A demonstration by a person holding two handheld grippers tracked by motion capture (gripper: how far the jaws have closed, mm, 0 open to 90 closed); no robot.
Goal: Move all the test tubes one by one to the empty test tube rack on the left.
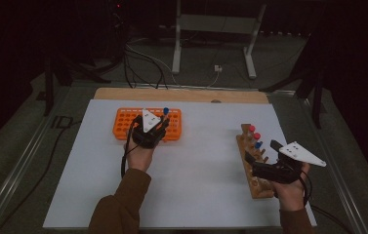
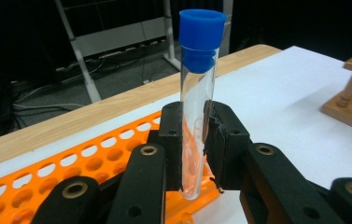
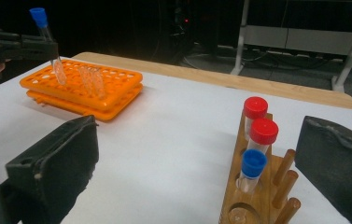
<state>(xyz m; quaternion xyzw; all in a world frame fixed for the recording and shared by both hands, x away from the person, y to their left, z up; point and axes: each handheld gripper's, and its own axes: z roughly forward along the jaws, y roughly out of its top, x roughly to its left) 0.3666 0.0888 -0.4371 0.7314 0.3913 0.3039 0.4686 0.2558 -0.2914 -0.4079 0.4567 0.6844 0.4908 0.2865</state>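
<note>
Above the orange rack (image 1: 147, 125), a clear test tube with a blue cap (image 2: 197, 98) stands upright, clamped at mid-length by the left gripper (image 2: 193, 140). Its rounded bottom hangs just over the rack's near edge, seemingly not yet in a hole, though the dim view makes this uncertain. The tube's long axis runs vertical, in line with the holes below. Well to the right of the rack, the right gripper (image 3: 197, 168), jaws spread and empty, waits beside a wooden stand (image 3: 253, 200) holding three capped tubes (image 3: 255, 140).
</note>
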